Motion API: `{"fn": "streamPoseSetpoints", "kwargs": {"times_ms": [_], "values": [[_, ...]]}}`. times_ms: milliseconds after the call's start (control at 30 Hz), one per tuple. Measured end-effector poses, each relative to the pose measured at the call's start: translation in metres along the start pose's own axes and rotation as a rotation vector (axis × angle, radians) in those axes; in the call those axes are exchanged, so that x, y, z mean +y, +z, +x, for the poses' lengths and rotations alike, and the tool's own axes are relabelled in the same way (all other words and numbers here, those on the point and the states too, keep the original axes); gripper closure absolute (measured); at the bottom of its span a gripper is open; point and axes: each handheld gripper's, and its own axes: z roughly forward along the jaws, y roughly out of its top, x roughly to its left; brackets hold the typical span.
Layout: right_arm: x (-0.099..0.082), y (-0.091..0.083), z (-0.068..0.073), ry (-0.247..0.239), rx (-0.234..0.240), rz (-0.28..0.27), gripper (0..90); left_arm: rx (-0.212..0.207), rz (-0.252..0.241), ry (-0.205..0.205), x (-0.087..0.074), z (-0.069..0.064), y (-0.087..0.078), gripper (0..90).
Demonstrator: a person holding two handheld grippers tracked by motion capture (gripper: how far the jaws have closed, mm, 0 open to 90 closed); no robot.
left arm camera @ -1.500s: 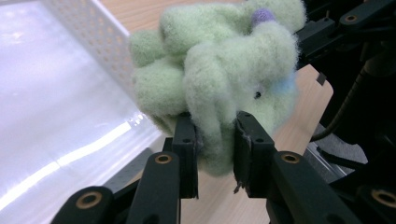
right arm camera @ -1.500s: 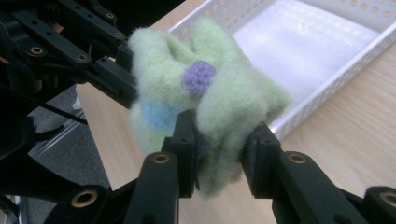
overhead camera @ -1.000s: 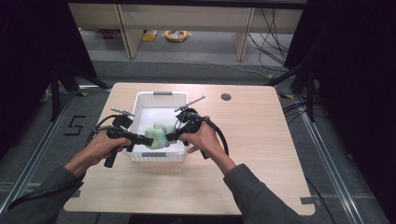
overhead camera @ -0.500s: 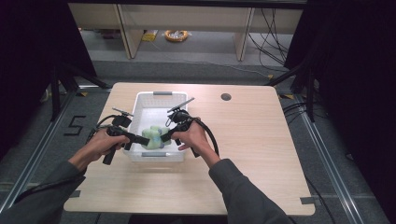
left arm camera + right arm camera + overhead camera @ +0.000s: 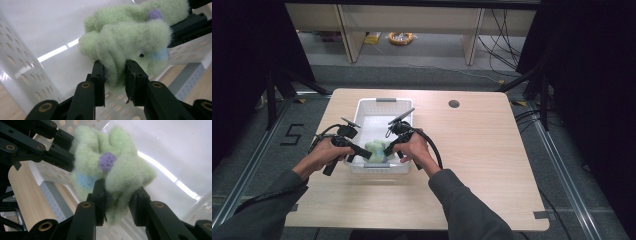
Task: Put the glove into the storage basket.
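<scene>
Pinching one fuzzy pale-green plush toy (image 5: 130,45) inside a perforated white plastic bin (image 5: 377,107), both grippers' jaws clenched.

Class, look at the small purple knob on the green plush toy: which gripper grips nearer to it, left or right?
Right. The right gripper pinches the green plush toy just under the purple knob; the left gripper pinches a fold farther from the knob.

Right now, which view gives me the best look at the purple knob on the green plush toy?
The right gripper view: the purple knob faces the camera, clear on the green plush toy. The left gripper view catches it partly at the toy's top edge. In the high view the toy is too small to show it.
</scene>
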Motion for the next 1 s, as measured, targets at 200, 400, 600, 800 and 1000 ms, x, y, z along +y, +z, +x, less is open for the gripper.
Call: {"fn": "streamPoseSetpoints", "kwargs": {"times_ms": [200,400,600,800,1000], "values": [[0.001,0.008,0.005,-0.013,-0.042,0.029,69.6,0.070,0.003,0.040,0.003,-0.005,0.000,62.3],[0.002,0.009,0.006,0.003,-0.074,0.045,68.3,0.097,-0.059,0.062,0.010,-0.011,-0.017,56.5],[0.003,0.008,0.006,0.004,-0.106,0.056,62.9,0.119,-0.151,0.079,0.014,-0.022,-0.038,52.3],[0.007,0.000,0.005,-0.013,-0.152,0.051,54.0,0.103,-0.227,0.078,0.011,-0.030,-0.055,49.4],[0.012,-0.018,0.005,-0.035,-0.199,0.013,51.5,0.078,-0.278,0.078,0.003,-0.041,-0.064,44.2]]}}
